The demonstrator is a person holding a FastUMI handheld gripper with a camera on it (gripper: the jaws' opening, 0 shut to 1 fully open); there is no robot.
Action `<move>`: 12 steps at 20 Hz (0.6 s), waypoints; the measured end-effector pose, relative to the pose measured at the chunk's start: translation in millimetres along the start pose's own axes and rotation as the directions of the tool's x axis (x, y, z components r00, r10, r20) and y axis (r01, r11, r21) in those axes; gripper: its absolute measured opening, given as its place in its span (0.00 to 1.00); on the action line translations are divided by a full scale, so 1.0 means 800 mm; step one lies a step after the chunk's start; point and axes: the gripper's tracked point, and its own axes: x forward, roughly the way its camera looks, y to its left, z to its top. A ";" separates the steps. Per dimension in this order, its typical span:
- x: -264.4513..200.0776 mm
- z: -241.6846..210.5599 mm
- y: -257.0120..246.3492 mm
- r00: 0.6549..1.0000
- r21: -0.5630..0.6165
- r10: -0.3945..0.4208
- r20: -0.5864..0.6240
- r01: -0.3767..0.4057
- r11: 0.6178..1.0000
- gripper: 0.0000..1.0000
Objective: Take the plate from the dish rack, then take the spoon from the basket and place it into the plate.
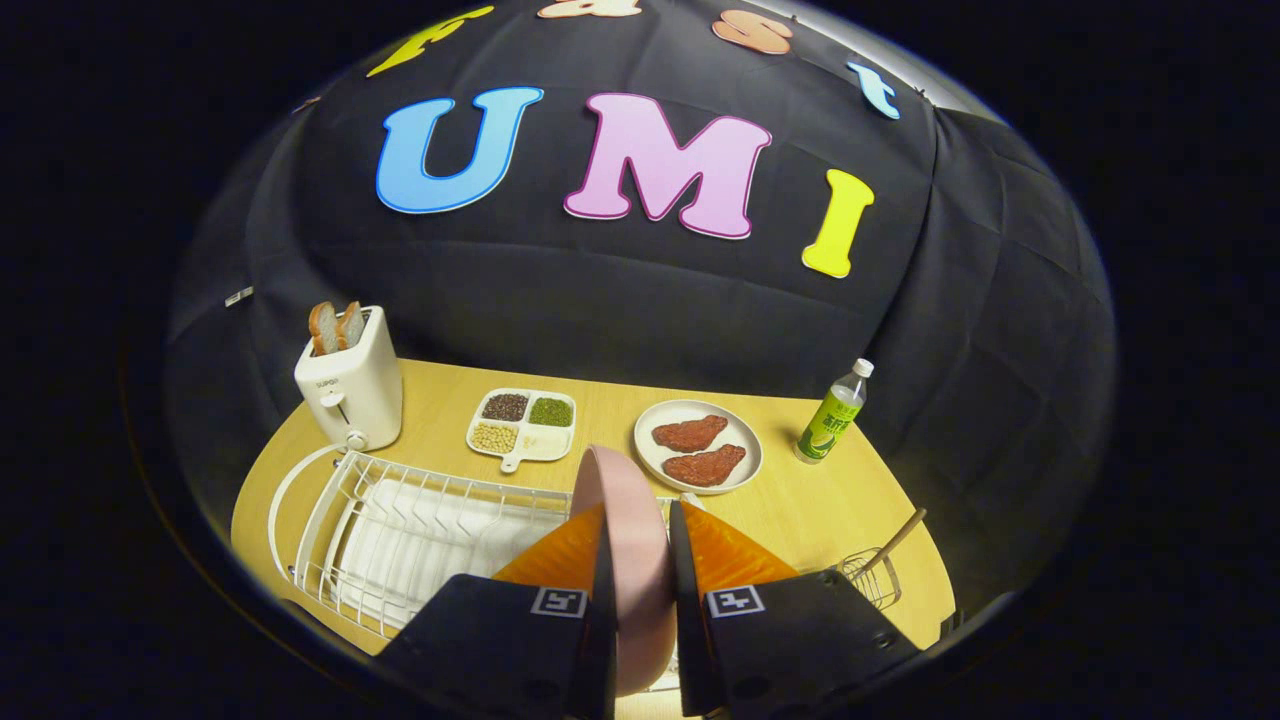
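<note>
plate [625,520]: pink, held on edge between the 2 fingers [603,580], upright, its rim rising ahead of them; appears lifted above the dish rack [400,530], though contact with the wires cannot be told.
gripper [640,585]: narrowed onto the plate, both fingers pressed on its faces; nothing else held.
dish rack: white wire, just beside and below the fingers on the left; a white tray is seen under it.
spoon [900,535]: wooden handle seen sticking out of the small wire basket [870,578], to the right of the fingers, not yet touched.
risk 1: plate is pinched near 1 edge only; a swing or tilt could let it pivot or slip out.
risk 2: lower rim could catch a rack wire if moved sideways too low.
risk 3: clear worktop [820,500] is limited; the meat plate [698,447], bottle [832,415] and basket lie near any set-down spot and could be knocked.
risk 4: a plate released while still on edge would roll or fall flat hard.
</note>
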 end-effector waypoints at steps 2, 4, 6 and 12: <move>-0.003 0.002 -0.008 1.000 0.050 -0.008 -0.005 0.008 0.999 0.28; -0.006 -0.005 -0.002 0.999 0.093 0.014 -0.028 -0.012 0.996 0.28; -0.008 -0.015 -0.001 0.998 0.092 0.038 -0.051 -0.033 0.995 0.25; -0.016 -0.034 -0.012 0.984 0.174 0.154 -0.091 -0.136 0.975 0.18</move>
